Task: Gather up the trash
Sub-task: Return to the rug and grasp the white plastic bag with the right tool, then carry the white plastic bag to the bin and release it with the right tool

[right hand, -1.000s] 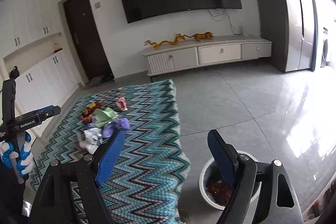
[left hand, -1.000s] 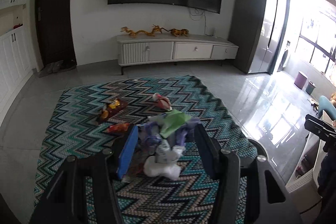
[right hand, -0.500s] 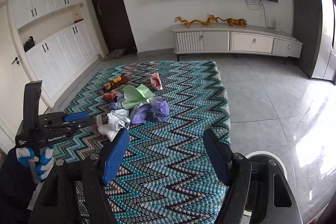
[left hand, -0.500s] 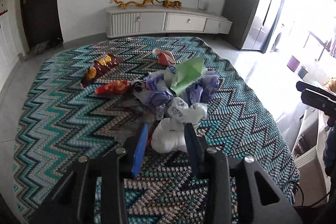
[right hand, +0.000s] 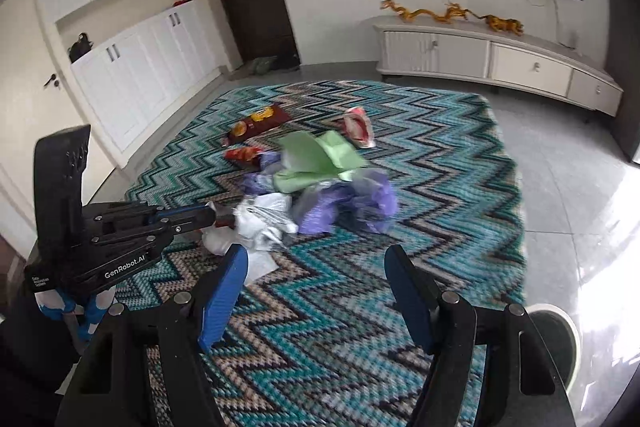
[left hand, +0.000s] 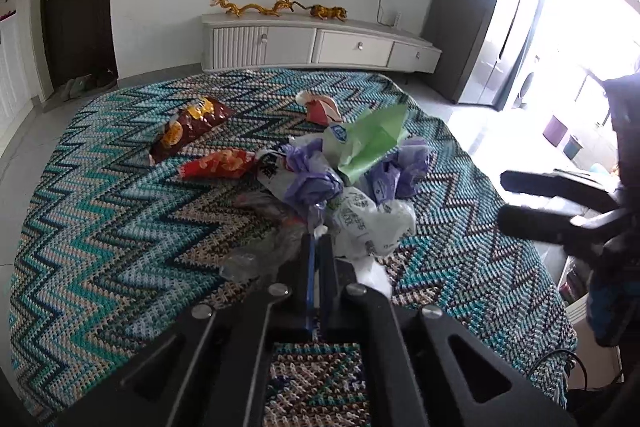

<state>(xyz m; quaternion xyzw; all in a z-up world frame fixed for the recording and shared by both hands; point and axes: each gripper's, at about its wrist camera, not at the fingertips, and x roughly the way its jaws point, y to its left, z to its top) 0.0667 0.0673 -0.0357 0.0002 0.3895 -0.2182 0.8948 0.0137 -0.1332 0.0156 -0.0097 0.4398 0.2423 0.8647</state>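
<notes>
Trash, a crumpled heap of white, purple and green plastic bags [left hand: 360, 179], lay on your zigzag rug [left hand: 100, 227]. Your left hand-held gripper [left hand: 319, 247] pinched its light, slippery edge; your right hand-held gripper [right hand: 316, 291] gaped.

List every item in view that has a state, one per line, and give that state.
left gripper: shut, pinching the near edge of the trash pile
right gripper: open, holding nothing
white plastic bag: crumpled, beside the left fingertips
green paper: creased, lying on top of the pile
dark red snack bag: flat on the rug, apart from the pile
trash bin: on the floor, off the rug
cabinet drawers: closed
</notes>
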